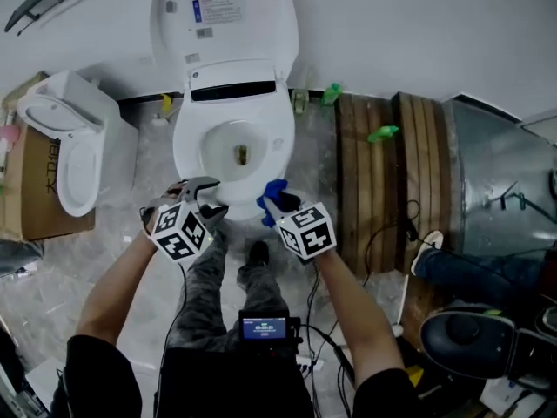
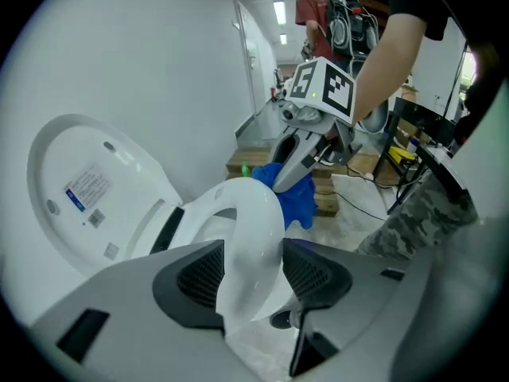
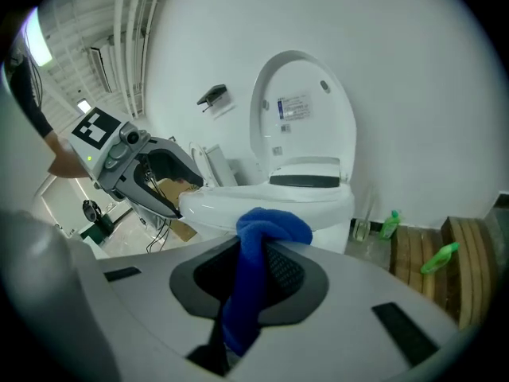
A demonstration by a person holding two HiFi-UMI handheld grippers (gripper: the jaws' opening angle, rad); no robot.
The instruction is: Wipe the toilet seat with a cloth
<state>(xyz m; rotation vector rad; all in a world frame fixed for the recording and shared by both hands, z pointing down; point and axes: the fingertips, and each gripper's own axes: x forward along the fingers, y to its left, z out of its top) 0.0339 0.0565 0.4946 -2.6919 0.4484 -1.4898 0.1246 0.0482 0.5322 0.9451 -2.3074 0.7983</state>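
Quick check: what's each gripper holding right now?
Left gripper: closed on the toilet seat, gripping its rim.
Right gripper: closed on the blue cloth.

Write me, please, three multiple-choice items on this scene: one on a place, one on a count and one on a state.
1. Where is the blue cloth? A on the toilet lid; B between the right gripper's jaws; C beside the green bottles.
2. How many green bottles show? A two; B one; C four.
3. How does the toilet lid stand? A shut; B taken off; C raised upright.
Answers: 1 B, the jaws clamp it; 2 A, both sit at the wooden pallet; 3 C, its underside faces the head camera.
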